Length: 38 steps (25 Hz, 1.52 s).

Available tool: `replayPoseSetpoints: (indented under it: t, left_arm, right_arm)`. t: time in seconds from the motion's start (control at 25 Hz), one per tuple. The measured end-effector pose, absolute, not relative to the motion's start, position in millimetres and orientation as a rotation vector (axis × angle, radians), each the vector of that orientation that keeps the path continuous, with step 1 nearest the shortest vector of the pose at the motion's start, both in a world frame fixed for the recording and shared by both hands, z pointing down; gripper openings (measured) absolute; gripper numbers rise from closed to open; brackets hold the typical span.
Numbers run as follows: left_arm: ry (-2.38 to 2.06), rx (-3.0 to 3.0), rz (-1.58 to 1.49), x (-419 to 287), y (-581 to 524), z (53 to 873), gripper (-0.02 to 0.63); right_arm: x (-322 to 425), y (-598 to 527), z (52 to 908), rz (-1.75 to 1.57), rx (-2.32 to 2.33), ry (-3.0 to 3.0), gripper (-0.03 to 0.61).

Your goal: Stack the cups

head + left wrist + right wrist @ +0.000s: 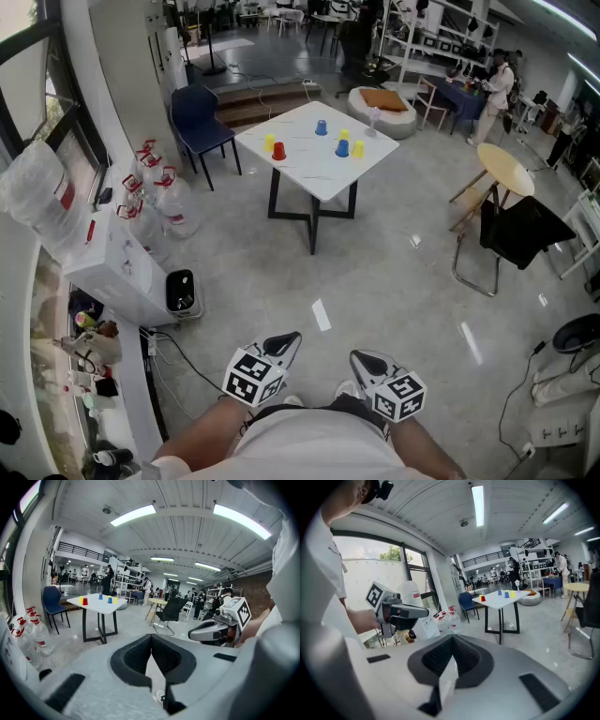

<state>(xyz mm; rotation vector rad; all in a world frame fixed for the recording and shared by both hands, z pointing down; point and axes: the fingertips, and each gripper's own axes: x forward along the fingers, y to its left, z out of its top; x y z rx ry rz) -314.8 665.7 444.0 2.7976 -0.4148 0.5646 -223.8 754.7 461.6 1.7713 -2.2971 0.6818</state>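
Several small cups stand apart on a white table [319,173] far ahead of me: a red cup [278,151], a yellow cup [269,142], two blue cups [321,127] and two more yellow cups [358,148]. None is stacked. My left gripper [284,344] and right gripper [366,360] are held low by my waist, side by side, far from the table. Both are shut with nothing between the jaws. The left gripper view looks along its shut jaws [151,639] toward the table [96,604]. The right gripper view shows the same past its jaws [452,640].
A blue chair [202,117] stands left of the table, water jugs [161,192] and a black bin [179,291] along the left wall. A black chair [520,230] and a round wooden table [504,169] are at the right. Grey floor lies between me and the table.
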Motion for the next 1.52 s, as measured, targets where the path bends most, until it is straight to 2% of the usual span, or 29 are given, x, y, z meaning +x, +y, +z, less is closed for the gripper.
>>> replayPoseSetpoints:
  t: [1.04, 1.52]
  left_arm:
    - [-0.428, 2.750, 0.591, -320, 636, 462, 0.009]
    - [-0.397, 2.716, 0.675, -256, 566, 485, 0.009]
  right_arm:
    - [-222, 724, 470, 0.737, 1.776, -2.297, 0.006]
    - [-164, 642, 487, 0.792, 1.761, -2.317, 0.006]
